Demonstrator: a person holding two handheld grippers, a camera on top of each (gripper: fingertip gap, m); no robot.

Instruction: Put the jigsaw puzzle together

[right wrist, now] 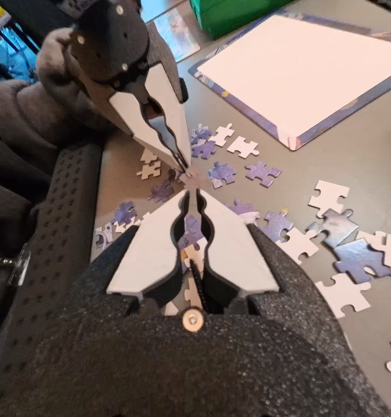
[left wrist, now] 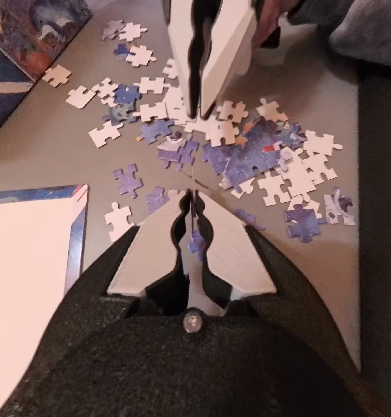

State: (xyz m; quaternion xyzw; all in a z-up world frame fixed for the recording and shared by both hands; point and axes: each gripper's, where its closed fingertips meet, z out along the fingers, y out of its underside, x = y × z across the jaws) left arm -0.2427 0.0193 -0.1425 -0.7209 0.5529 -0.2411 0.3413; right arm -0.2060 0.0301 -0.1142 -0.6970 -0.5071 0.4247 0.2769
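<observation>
Behind left gripper (right wrist: 185, 168): green box (right wrist: 226, 15)

Loose puzzle pieces (left wrist: 232, 135) scattered on table (left wrist: 43, 144); box lid (left wrist: 27, 259) left of them.

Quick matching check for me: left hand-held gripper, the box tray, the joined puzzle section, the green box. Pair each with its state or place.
1. left hand-held gripper
2. box tray
3. joined puzzle section
4. green box

A. several pieces interlocked, picture side up
B. pinching one puzzle piece
C. beyond the tray's far side
D. white inside, blue rim

Pairs: 1-B, 2-D, 3-A, 4-C
</observation>
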